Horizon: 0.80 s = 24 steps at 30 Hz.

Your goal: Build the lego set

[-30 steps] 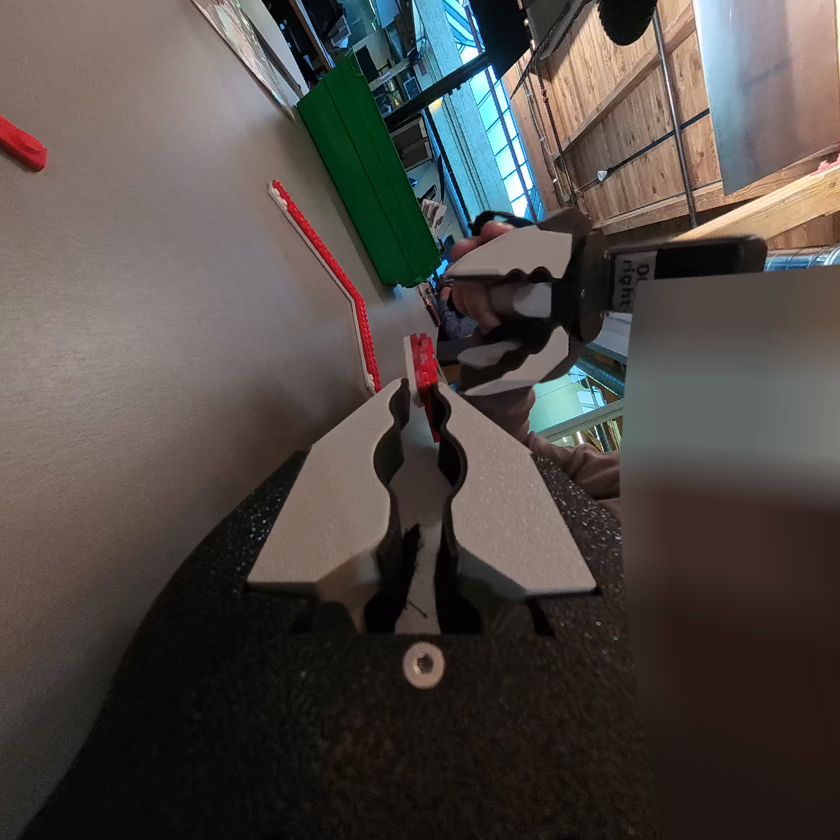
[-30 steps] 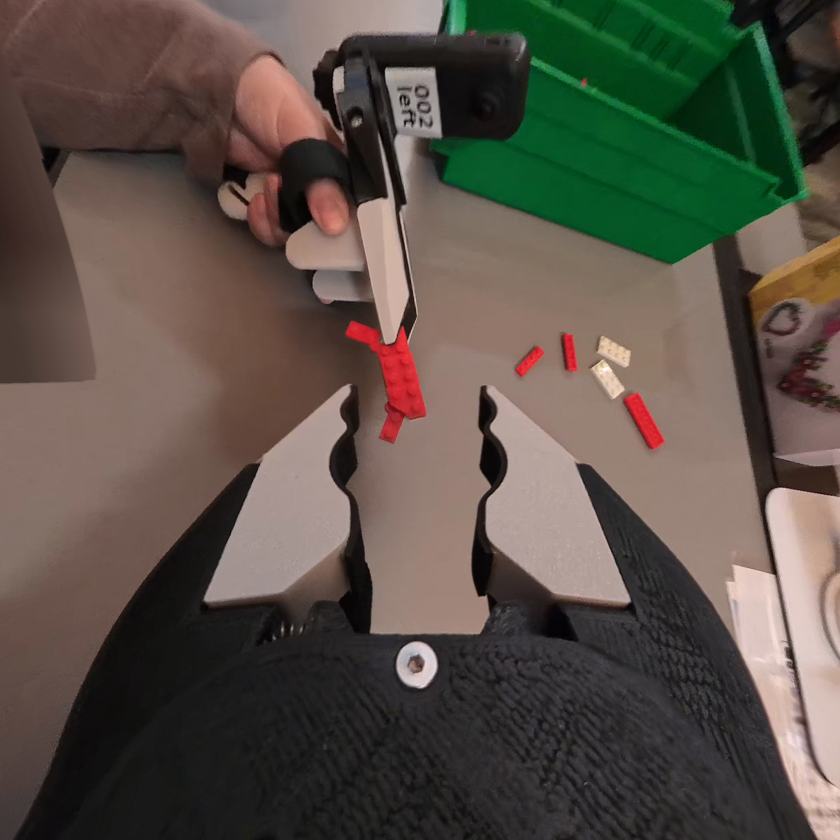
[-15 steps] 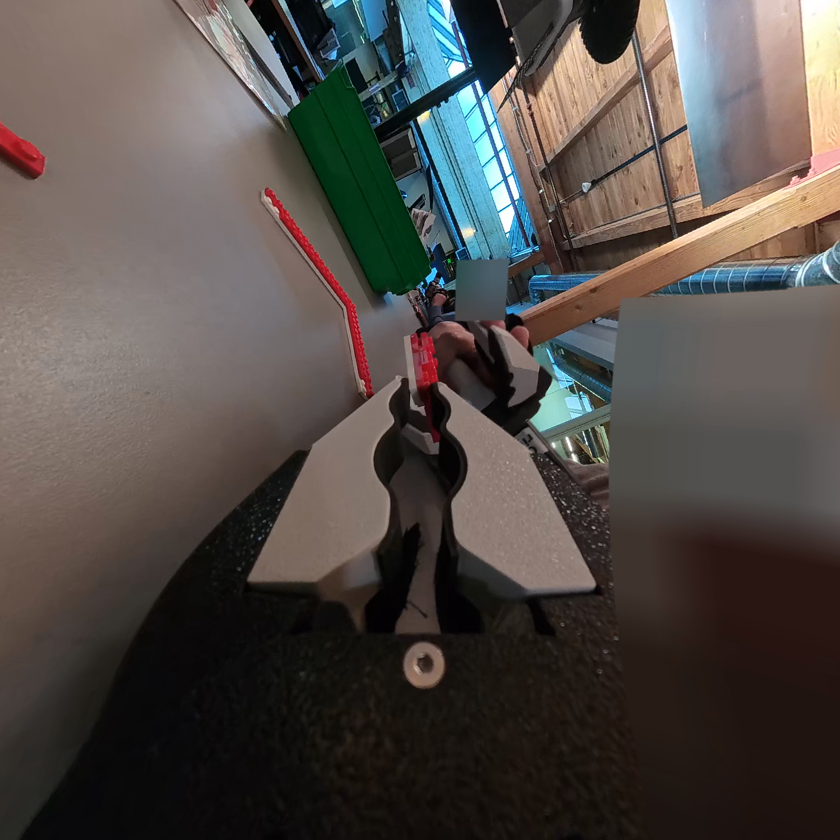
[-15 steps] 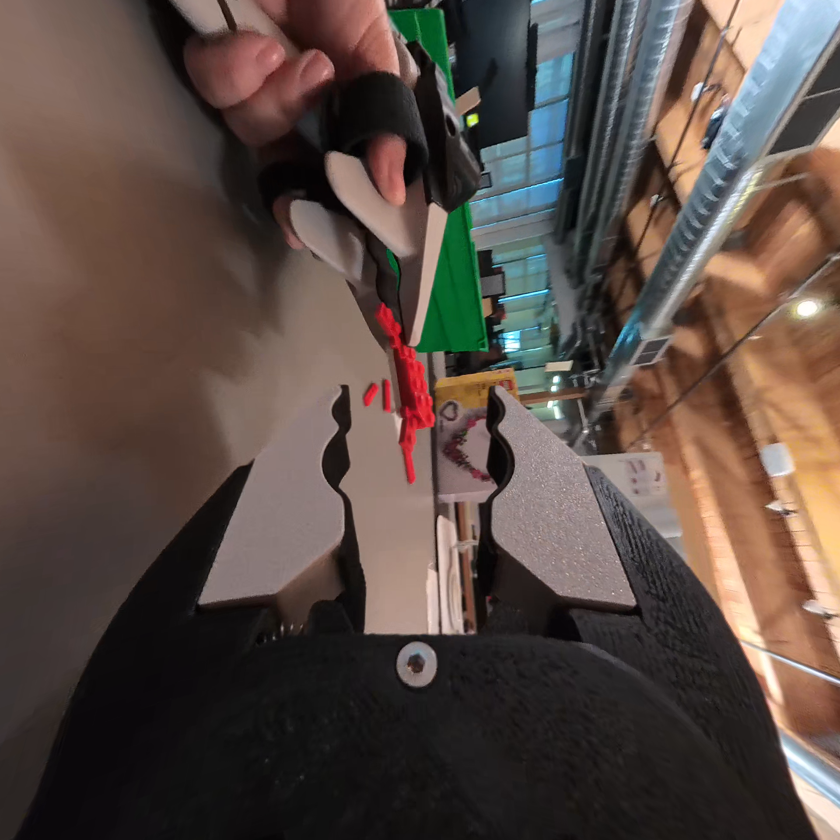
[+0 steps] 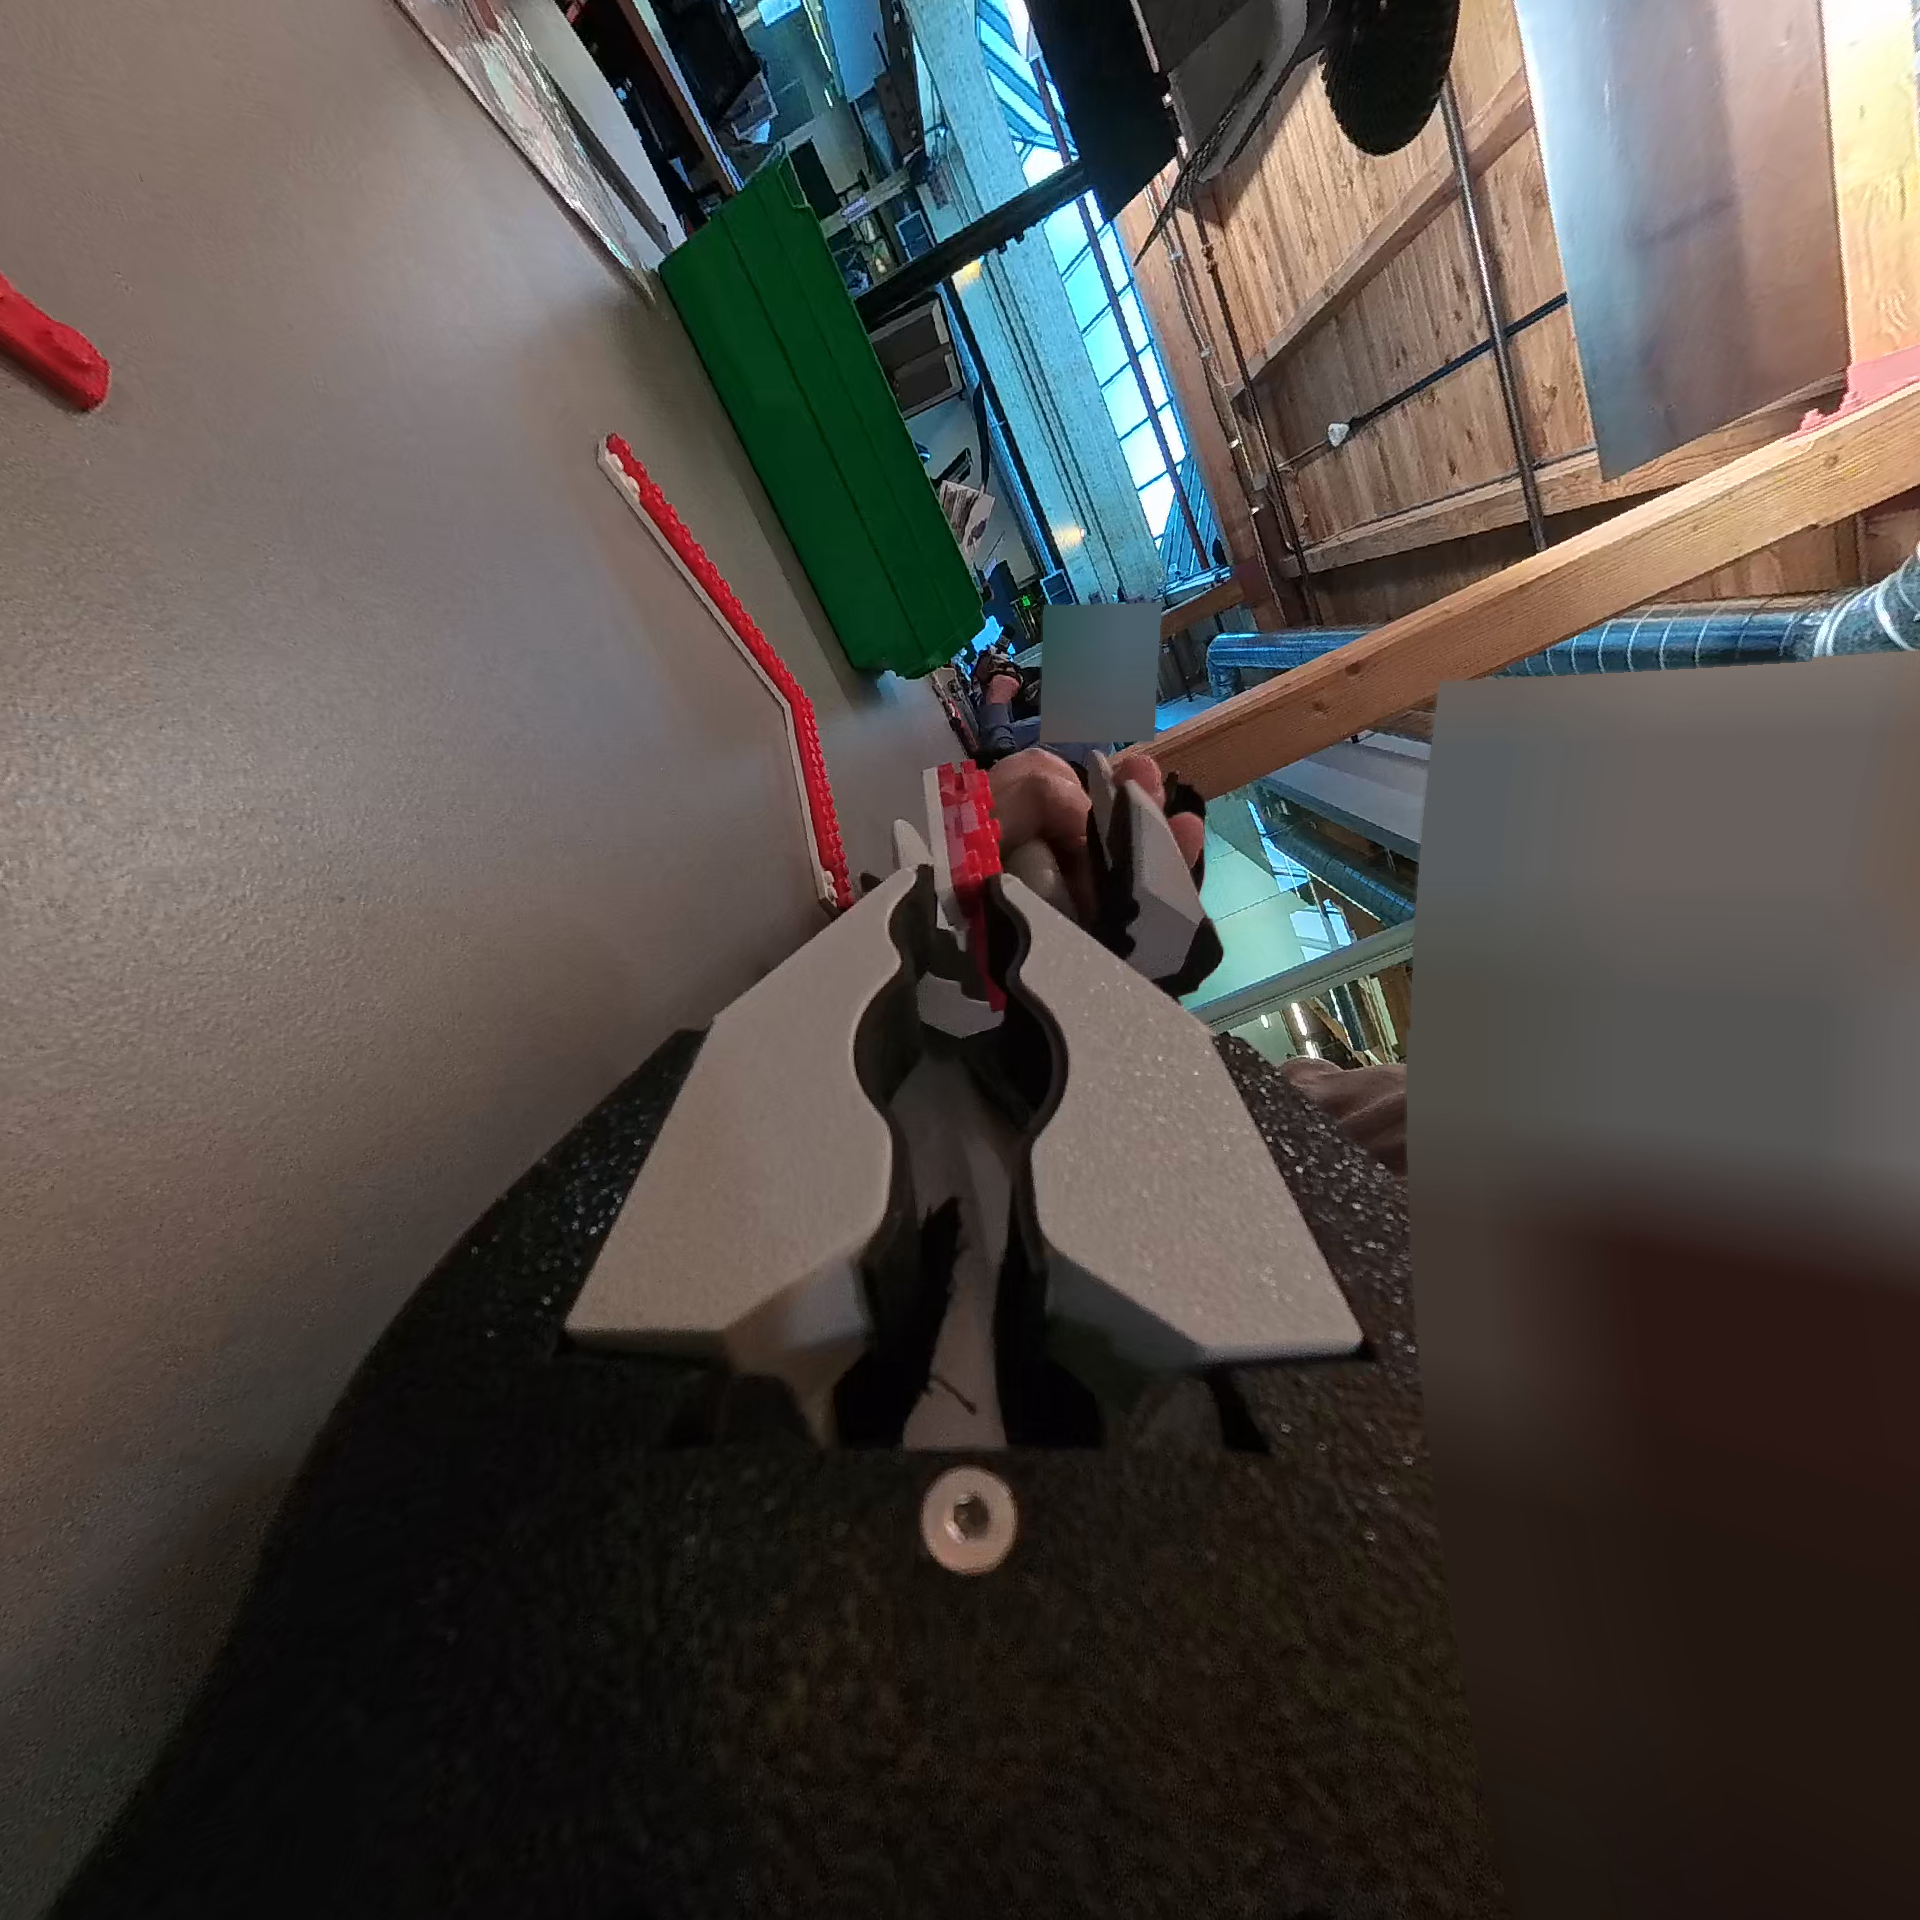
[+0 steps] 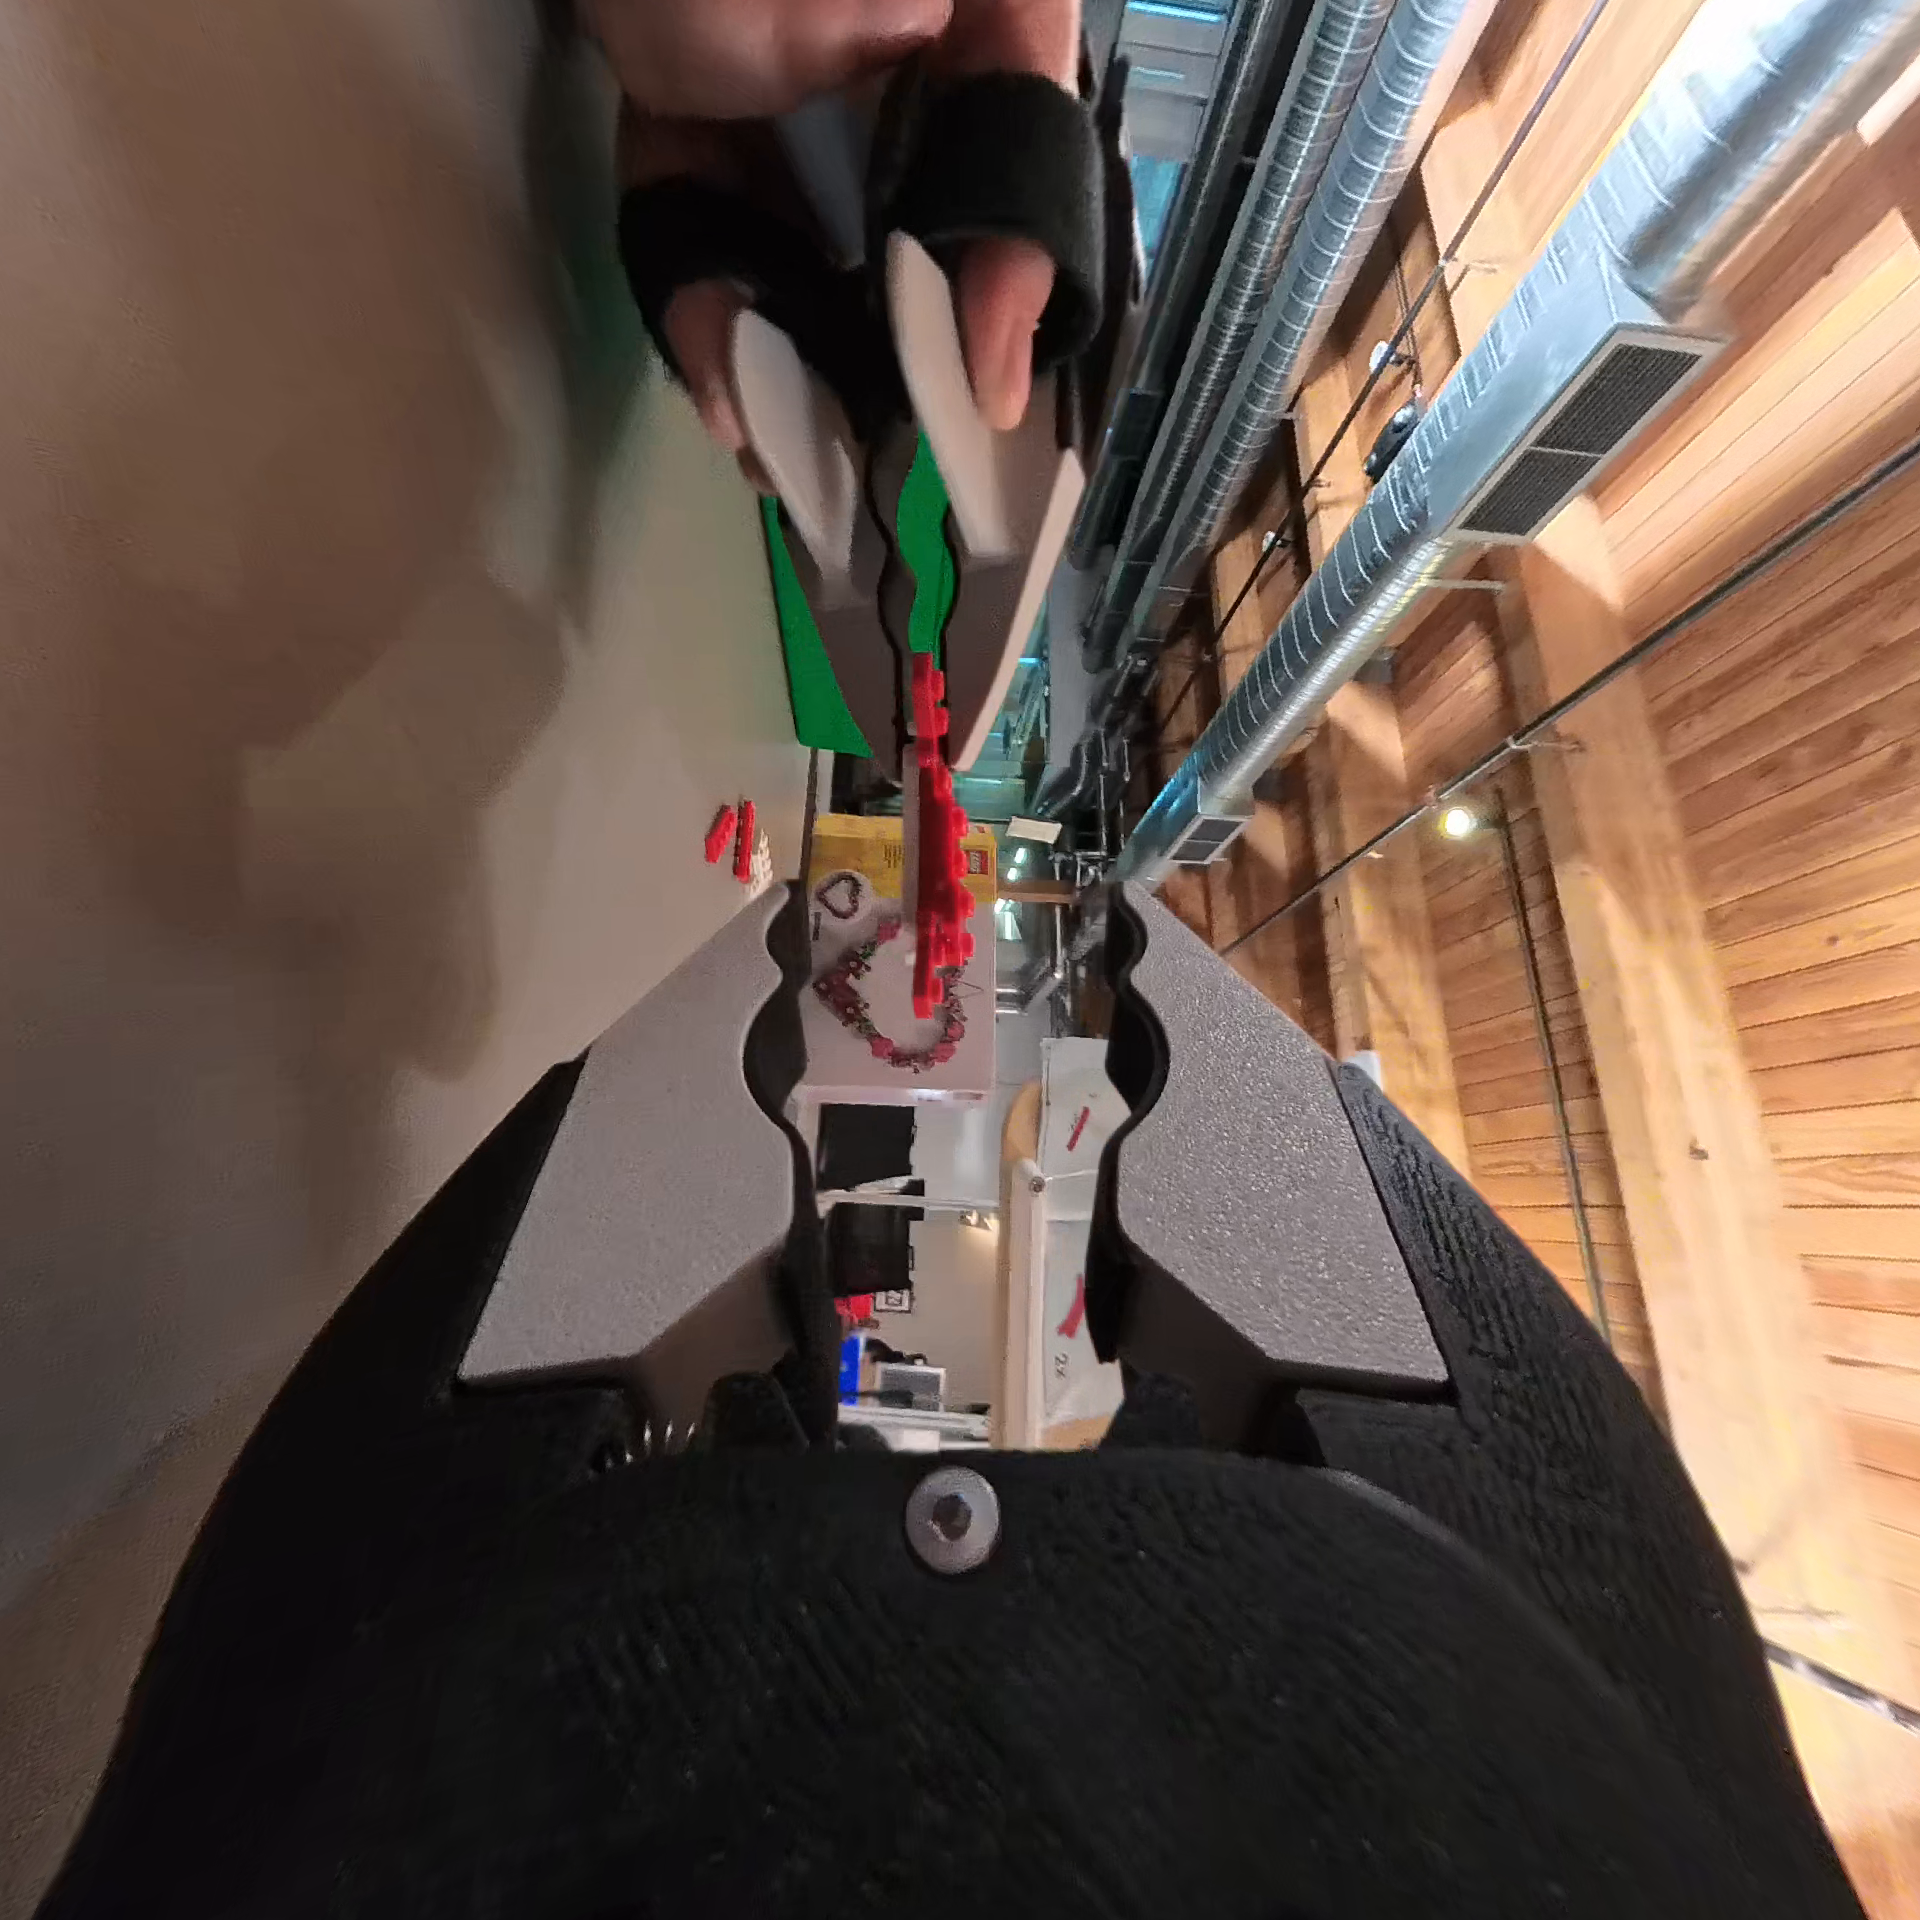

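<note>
Right gripper point(image 6: 951, 935) fingers spread wide, nothing between them, lined up straight at the red plate assembly point(image 6: 940, 883). Looks staged to take the free end or press on it, my read.

The assembly is a flat stack of red plates with a pale layer on one side, held edge-on and lifted off the surface point(image 6: 260, 727). Left gripper point(image 5: 961, 883) fingers are clamped on its near end, so the rest sticks out past the tips toward the right gripper. Holding by one end leaves the other end exposed for a second grip, which is likely the point.

Past the assembly in the right wrist view: a few loose red plates point(image 6: 729, 831) and a white piece on the surface, then a yellow box point(image 6: 862, 852) with a heart-picture sheet point(image 6: 883, 1023) just beside it.

Beyond the assembly in the left wrist view: a long red-and-white strip point(image 5: 727, 644) lying flat, with a bend at its near end, a parked subassembly probably. Farther out, a green bin point(image 5: 831, 457). One more red piece point(image 5: 52, 348) lies well apart from the assembly at the frame edge.
</note>
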Each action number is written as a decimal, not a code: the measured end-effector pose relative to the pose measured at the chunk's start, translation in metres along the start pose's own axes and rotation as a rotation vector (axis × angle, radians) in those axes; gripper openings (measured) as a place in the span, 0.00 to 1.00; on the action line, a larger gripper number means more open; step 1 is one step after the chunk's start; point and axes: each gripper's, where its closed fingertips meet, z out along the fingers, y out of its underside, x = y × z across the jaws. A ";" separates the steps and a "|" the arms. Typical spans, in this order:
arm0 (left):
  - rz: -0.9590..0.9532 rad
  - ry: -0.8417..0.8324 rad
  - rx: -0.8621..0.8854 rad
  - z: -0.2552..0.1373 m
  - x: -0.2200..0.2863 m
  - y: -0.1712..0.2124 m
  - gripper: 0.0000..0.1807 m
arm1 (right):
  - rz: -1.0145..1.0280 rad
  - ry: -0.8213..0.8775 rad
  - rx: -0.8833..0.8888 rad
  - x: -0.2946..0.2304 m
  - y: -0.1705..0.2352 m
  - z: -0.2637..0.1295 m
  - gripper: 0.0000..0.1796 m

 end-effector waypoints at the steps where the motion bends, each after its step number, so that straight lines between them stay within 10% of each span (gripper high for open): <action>1: 0.000 0.000 0.001 0.000 0.000 0.000 0.03 | -0.011 0.004 -0.009 -0.001 0.001 0.000 0.31; 24: -0.002 -0.001 0.001 0.000 0.000 0.000 0.04 | -0.076 0.004 -0.117 -0.009 0.015 0.014 0.16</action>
